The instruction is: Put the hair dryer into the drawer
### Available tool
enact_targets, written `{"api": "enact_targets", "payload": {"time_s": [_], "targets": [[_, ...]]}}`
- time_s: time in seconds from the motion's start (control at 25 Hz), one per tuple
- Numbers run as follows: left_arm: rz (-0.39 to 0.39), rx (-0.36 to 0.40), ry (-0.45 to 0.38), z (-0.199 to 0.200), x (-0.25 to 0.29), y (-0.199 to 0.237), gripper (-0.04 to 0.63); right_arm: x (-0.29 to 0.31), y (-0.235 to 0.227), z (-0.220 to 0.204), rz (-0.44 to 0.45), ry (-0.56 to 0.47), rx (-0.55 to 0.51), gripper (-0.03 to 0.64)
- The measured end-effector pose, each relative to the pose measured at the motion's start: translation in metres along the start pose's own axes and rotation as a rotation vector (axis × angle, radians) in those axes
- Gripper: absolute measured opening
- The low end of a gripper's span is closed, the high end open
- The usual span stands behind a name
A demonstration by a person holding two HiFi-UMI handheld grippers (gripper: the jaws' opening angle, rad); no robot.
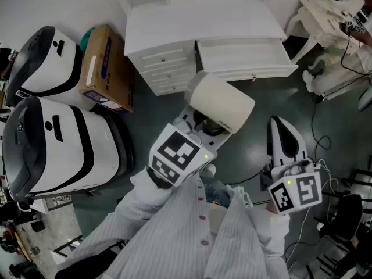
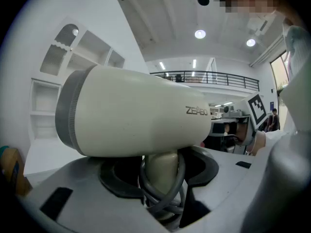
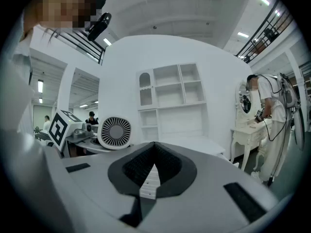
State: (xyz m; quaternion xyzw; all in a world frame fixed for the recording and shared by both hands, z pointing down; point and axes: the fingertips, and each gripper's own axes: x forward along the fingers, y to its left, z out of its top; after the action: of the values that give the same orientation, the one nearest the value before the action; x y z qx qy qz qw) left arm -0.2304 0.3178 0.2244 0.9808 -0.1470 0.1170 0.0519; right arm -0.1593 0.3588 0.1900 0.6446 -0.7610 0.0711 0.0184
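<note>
Cream dryer [image 1: 220, 102] clamped by its handle in left gripper [image 1: 203, 124]; right gripper [image 1: 280, 124] jaws closed, empty. Drawer [image 1: 244, 71] is open.

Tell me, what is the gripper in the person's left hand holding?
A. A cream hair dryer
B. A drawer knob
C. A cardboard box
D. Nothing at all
A: in the left gripper view the left gripper's jaws clamp the handle of the cream hair dryer, with its grey cord wound round that handle.
</note>
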Motion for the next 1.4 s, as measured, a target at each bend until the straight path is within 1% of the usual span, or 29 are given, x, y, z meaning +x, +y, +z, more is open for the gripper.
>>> {"api": "enact_targets", "payload": {"time_s": [0.32,0.84,1.16,1.4], "targets": [[-0.005,0.007,-0.004,0.006,0.015,-0.014,0.222,-0.016,-0.019,0.000,-0.010,-0.013,0.027,0.011],[0.012,0.004,-0.005,0.009,0.031,-0.043,0.222,-0.047,-0.040,-0.003,0.002,-0.021,0.025,0.011],[0.006,-0.001,0.004,0.010,0.046,-0.027,0.222,-0.034,-0.055,-0.006,-0.013,-0.011,0.032,0.011],[-0.013,-0.006,0.004,0.015,0.074,0.004,0.222,0.001,-0.076,-0.005,-0.031,0.001,0.037,0.011]]}}
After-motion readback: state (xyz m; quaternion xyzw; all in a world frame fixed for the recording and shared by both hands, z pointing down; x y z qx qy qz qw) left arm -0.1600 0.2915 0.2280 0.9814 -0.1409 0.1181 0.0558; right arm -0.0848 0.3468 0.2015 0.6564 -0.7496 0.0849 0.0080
